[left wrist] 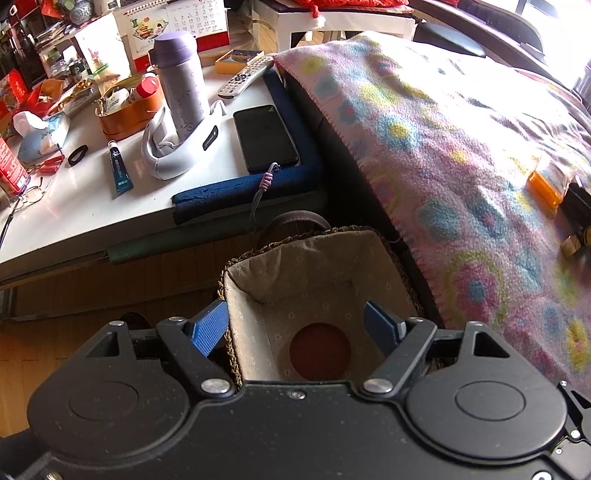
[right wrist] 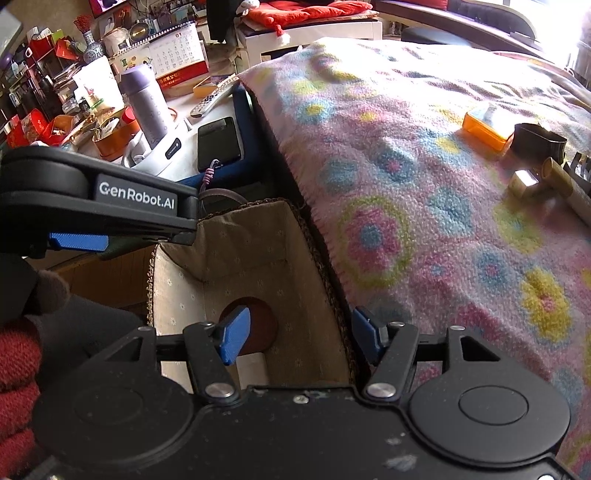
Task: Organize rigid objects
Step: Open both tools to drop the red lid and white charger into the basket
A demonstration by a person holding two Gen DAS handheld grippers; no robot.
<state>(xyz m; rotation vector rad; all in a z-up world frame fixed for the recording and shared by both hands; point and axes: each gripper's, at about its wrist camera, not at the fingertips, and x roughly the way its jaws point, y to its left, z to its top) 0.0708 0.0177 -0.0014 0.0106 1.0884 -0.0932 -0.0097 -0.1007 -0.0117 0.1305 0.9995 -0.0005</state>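
A fuzzy fleece blanket with pastel flower rings [right wrist: 424, 192] drapes the bed on the right. Against its near-left edge stands a rectangular woven basket with pale fabric lining [left wrist: 332, 280], its long axis running near to far, a round brown disc [left wrist: 320, 351] flat on its bottom. Left gripper [left wrist: 297, 326] and right gripper [right wrist: 299, 338] hover over it, jaws apart and empty. Further right on the blanket lies an orange plastic box [right wrist: 487, 127].

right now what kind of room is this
Probably a lived-in bedroom or bed-sitting room at home: a bed under a flowered fleece blanket, a cluttered white table with a remote control and desk calendar.
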